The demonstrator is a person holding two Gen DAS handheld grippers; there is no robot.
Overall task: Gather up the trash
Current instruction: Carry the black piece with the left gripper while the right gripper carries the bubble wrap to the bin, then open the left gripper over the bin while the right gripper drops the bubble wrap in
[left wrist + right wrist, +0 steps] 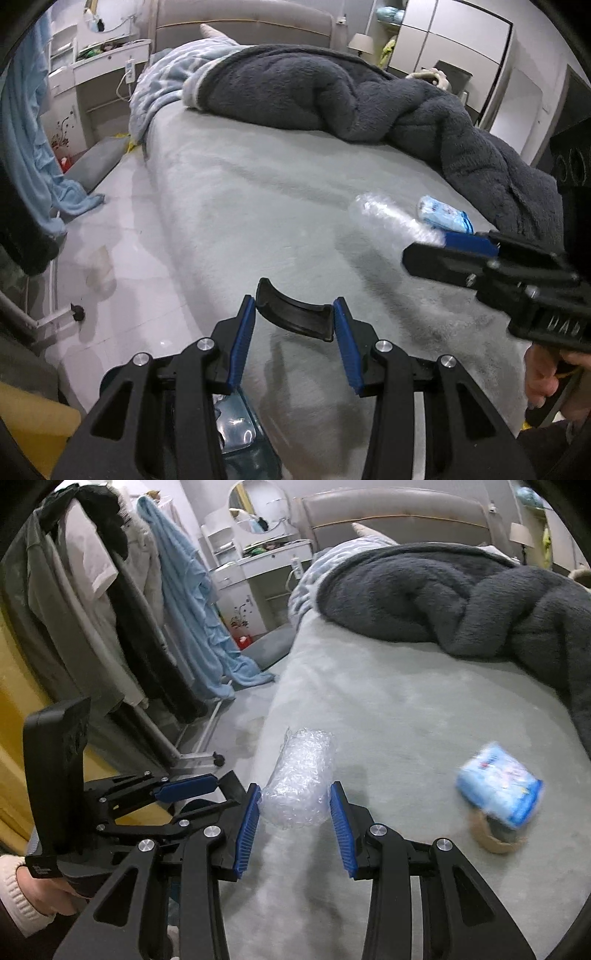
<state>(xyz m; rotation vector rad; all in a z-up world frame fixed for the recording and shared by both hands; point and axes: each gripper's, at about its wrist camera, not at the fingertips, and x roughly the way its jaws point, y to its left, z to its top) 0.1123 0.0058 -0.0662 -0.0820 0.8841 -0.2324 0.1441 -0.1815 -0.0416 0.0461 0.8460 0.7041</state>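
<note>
A roll of bubble wrap (pixel 298 777) is shown lying on the grey-green bed cover (pixel 424 716), near the bed's left edge, with its long axis running away from the right gripper (pixel 294 827). The near end of the roll is already set between the two blue pads (pixel 246 827), which stand wide apart and hold nothing; whether either pad touches the wrap cannot be told. For a sound grasp, the pads are best brought a little further along the roll before closing, so that the soft, springy wrap is pinched across its body and not at its very end, where it could slip out. A gentle closure should suffice, since the material is judged light and easily crushed. A blue tissue packet (pixel 498 788), blurred, is seen to the right of the roll, resting partly over a tan ring-shaped object (pixel 495 840), both well clear of the pads. The left gripper (pixel 294 332) is held open over the bed's near end, with a curved black piece (pixel 293 314) between its pads; whether it is gripped cannot be told. A dark fleece blanket (pixel 332 92) is heaped toward the headboard.
</note>
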